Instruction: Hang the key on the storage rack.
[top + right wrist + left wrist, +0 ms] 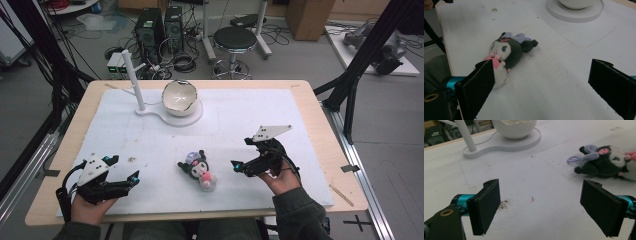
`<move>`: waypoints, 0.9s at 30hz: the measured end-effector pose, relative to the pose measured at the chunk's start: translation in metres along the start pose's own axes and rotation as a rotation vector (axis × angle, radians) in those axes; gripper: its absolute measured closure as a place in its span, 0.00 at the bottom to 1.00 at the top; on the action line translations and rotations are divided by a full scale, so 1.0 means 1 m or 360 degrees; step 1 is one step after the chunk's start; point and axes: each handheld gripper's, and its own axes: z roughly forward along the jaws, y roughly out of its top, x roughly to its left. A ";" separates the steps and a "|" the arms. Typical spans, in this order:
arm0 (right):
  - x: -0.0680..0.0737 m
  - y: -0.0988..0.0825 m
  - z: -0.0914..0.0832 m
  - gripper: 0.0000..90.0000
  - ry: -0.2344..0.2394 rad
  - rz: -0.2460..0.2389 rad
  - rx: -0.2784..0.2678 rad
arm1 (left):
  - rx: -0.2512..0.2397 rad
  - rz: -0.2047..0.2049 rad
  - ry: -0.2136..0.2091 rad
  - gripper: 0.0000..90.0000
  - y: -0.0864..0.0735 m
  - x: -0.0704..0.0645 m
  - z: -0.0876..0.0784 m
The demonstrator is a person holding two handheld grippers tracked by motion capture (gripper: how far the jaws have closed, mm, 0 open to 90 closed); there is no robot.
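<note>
A small plush toy (199,169) with a dark hood, white face and pink details lies on its side on the white mat (250,115); it is also in the left gripper view (606,162) and the right gripper view (506,51). My left gripper (136,178) rests near the mat's front left, open and empty (544,210), with the plush off to its right. My right gripper (235,166) is open and empty (549,87), just right of the plush, its left jaw close beside the toy. A white cracked-egg-shaped bowl (179,97) sits on a white base at the far side.
A white post (134,80) rises from the same base (150,111) left of the bowl. The wooden table edge (345,165) frames the mat. Beyond the table stand a stool (234,40) and computer towers (160,27) amid floor cables.
</note>
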 end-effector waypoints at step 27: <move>0.023 0.028 0.031 0.15 0.0142 -0.0090 0.0082 | 0.0001 0.0006 0.0004 0.19 0.000 0.000 0.000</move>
